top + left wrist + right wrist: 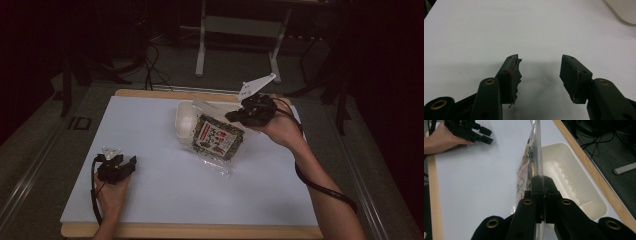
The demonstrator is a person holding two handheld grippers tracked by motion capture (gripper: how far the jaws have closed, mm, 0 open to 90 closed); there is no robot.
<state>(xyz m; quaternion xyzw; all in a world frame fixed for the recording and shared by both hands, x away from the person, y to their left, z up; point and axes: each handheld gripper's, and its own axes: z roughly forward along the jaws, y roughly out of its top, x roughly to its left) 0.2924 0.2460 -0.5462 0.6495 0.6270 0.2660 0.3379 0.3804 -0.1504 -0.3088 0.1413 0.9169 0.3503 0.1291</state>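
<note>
A clear plastic packet [217, 139] with a printed label and dark contents hangs tilted above the white table. My right gripper [236, 115] is shut on its upper edge; in the right gripper view the packet [531, 162] runs edge-on away from the closed jaws. A cream plastic tray [186, 120] lies just behind and left of the packet, and the tray [571, 182] looks empty. My left gripper [131, 162] rests low at the front left of the table, open, with nothing between its fingers [510, 75].
The white board [150, 145] lies on a wooden table with an edge [200, 231] along the front. Beyond the far edge stand a white desk frame [235, 30] and floor cables [152, 70]. The left hand and its gripper [469, 131] lie far across the board.
</note>
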